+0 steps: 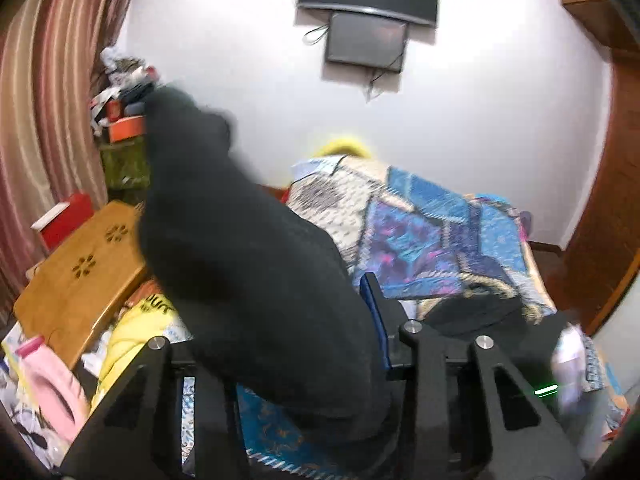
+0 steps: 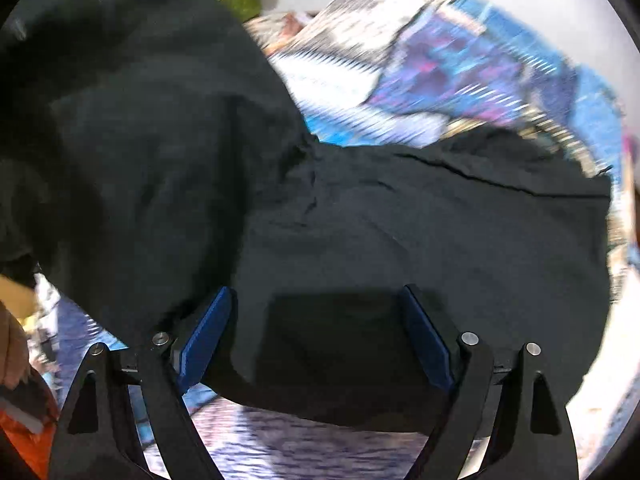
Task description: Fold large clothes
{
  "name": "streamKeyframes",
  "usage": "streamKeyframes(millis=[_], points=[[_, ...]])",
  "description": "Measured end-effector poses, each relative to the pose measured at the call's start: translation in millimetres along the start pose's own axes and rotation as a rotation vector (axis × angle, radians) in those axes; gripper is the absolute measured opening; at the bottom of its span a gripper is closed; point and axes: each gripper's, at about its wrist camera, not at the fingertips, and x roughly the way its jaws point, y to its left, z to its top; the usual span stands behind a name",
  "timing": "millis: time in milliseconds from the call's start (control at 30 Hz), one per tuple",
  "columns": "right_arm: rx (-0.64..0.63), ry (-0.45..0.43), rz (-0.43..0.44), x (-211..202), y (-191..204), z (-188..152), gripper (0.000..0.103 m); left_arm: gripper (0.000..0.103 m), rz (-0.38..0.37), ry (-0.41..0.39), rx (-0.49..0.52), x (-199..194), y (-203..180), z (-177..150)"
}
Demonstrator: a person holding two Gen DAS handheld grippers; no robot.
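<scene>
A large black garment [image 2: 360,208] lies partly spread on a bed covered by a blue patterned quilt [image 2: 500,60]. In the left wrist view a thick fold of the black garment [image 1: 248,264] rises up and to the left between my left gripper's fingers [image 1: 374,312]; the left gripper [image 1: 280,360] is shut on it and lifts it. My right gripper [image 2: 316,328] is open, its blue pads [image 2: 208,332] wide apart over the near edge of the garment, cloth lying between them.
A wooden lap table [image 1: 80,268], a pink bottle [image 1: 52,384], yellow cloth [image 1: 132,332] and piled clutter [image 1: 124,92] sit at the left. A wall-mounted screen [image 1: 368,16] hangs on the white wall. A wooden door [image 1: 612,160] stands at the right.
</scene>
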Motion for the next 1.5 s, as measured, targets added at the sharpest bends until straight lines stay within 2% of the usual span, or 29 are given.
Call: streamKeyframes(millis=[133, 267, 333, 467, 533, 633, 700, 767, 833, 967, 1133, 1233, 1300, 1433, 1500], points=[[-0.053, 0.032, -0.014, 1, 9, -3, 0.083, 0.036, -0.063, 0.028, 0.032, -4, -13, 2], [0.000, -0.005, -0.027, -27, -19, -17, 0.083, 0.035, -0.139, 0.070, 0.045, 2, -33, -2], [0.037, -0.040, -0.076, -46, -39, -27, 0.083, 0.034, -0.182, 0.083, 0.051, 2, -46, -6], [0.134, -0.139, -0.243, -97, -87, -54, 0.083, 0.034, -0.253, 0.121, 0.093, 5, -84, -16], [0.170, -0.179, -0.276, -118, -108, -66, 0.083, 0.034, -0.286, 0.147, 0.131, 8, -106, -25], [0.247, -0.211, -0.292, -139, -134, -82, 0.083, 0.034, -0.335, 0.215, 0.188, 12, -134, -52], [0.295, -0.211, -0.288, -142, -146, -85, 0.083, 0.034, -0.371, 0.301, 0.197, 21, -146, -73], [0.348, -0.203, -0.270, -144, -158, -96, 0.083, 0.035, -0.386, 0.395, 0.211, 33, -154, -95], [0.369, -0.202, -0.260, -146, -163, -104, 0.083, 0.035, -0.382, 0.442, 0.236, 39, -158, -110], [0.363, -0.213, -0.260, -155, -154, -112, 0.083, 0.039, -0.359, 0.444, 0.308, 26, -164, -114], [0.345, -0.261, -0.231, -172, -144, -110, 0.083, 0.045, -0.377, 0.440, 0.359, 7, -159, -102], [0.334, -0.277, -0.206, -177, -134, -106, 0.083, 0.054, -0.399, 0.407, 0.376, -12, -152, -95], [0.318, -0.287, -0.190, -176, -126, -98, 0.083, 0.055, -0.406, 0.384, 0.380, -24, -144, -90], [0.274, -0.305, -0.146, -171, -105, -85, 0.083, 0.057, -0.382, 0.312, 0.363, -39, -123, -75], [0.257, -0.317, -0.125, -167, -95, -80, 0.083, 0.057, -0.347, 0.279, 0.361, -41, -111, -69]])
